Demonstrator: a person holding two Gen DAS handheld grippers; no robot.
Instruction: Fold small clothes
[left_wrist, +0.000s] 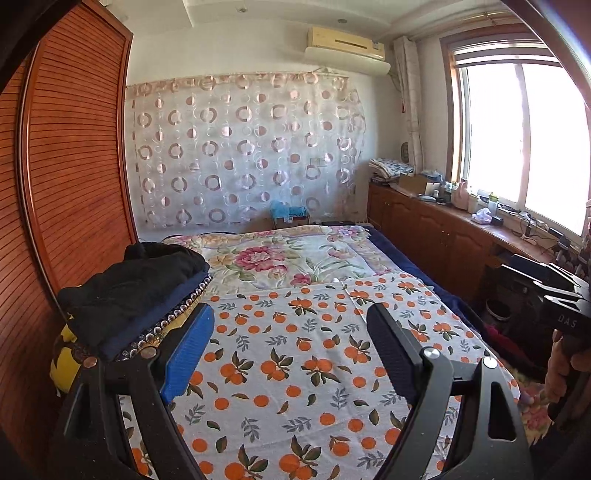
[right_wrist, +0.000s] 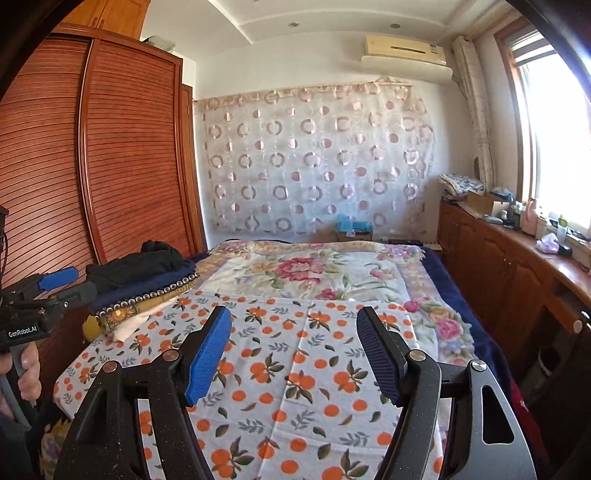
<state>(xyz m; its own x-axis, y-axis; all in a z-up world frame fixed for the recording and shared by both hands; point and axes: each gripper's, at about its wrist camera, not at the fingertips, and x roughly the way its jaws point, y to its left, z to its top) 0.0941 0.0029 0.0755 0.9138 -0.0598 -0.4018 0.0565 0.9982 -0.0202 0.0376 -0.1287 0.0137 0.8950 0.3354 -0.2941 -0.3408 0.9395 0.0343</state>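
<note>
1. two tongs, both released and holding nothing – your left tongs (left_wrist: 290, 354) stand wide apart over the orange-print cloth (left_wrist: 295, 369), and your right tongs (right_wrist: 293, 354) gape the same way over it, nothing between the pads.
2. the stack of folded clothes (left_wrist: 136, 291) sits on the bed (left_wrist: 388, 254) at its left edge, just beside the wooden wardrobe (left_wrist: 74, 166); a black garment (right_wrist: 140, 264) lies on top, navy and yellow layers under it.
3. the stack lies forward and to the left of both tongs – your left tongs are plainly nearer, the blue finger (left_wrist: 188, 354) almost at its near corner.
4. the stack's long axis seems to run away from you along the bed's edge, toward the patterned curtain (right_wrist: 314, 162).
5. no unfolded small garment shows on the cloth, so judge the next piece to be outside both views.
</note>
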